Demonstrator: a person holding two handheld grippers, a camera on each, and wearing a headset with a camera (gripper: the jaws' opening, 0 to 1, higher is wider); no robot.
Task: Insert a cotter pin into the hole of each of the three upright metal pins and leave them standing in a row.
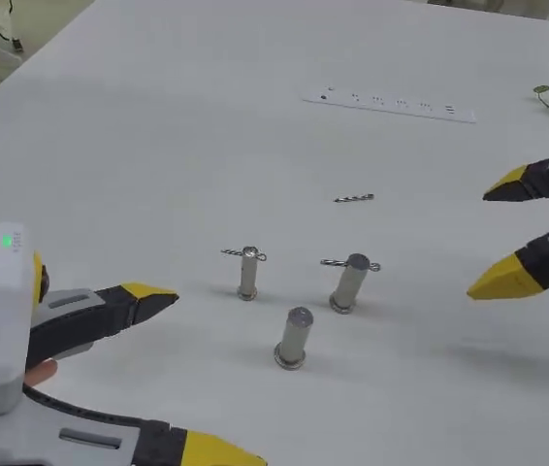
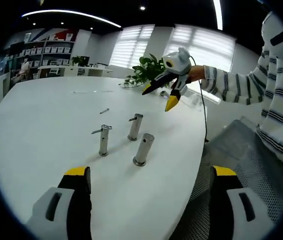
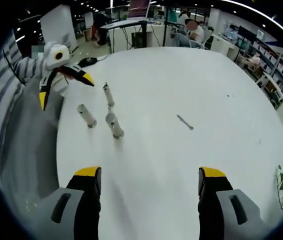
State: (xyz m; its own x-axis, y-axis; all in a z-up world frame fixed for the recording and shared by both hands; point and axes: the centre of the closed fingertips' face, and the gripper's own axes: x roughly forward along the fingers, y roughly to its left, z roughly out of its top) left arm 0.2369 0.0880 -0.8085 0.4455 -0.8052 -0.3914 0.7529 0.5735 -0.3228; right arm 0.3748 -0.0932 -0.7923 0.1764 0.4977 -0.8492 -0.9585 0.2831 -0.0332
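Though rear-left pin (image 1: 247, 274) & rear-right pin (image 1: 350, 283) carry cotters, front pin (image 1: 294, 338) stands bare; spare cotter pin (image 1: 354, 198) lies on bench (image 1: 158, 146) beyond. Left gripper (image 1: 214, 377), right gripper (image 1: 478, 243): jaws spread, empty, flanking group, prob. ready for pickup.

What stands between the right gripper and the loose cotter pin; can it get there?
Probably yes: the right gripper is open, and bare table lies between it and the loose cotter pin.
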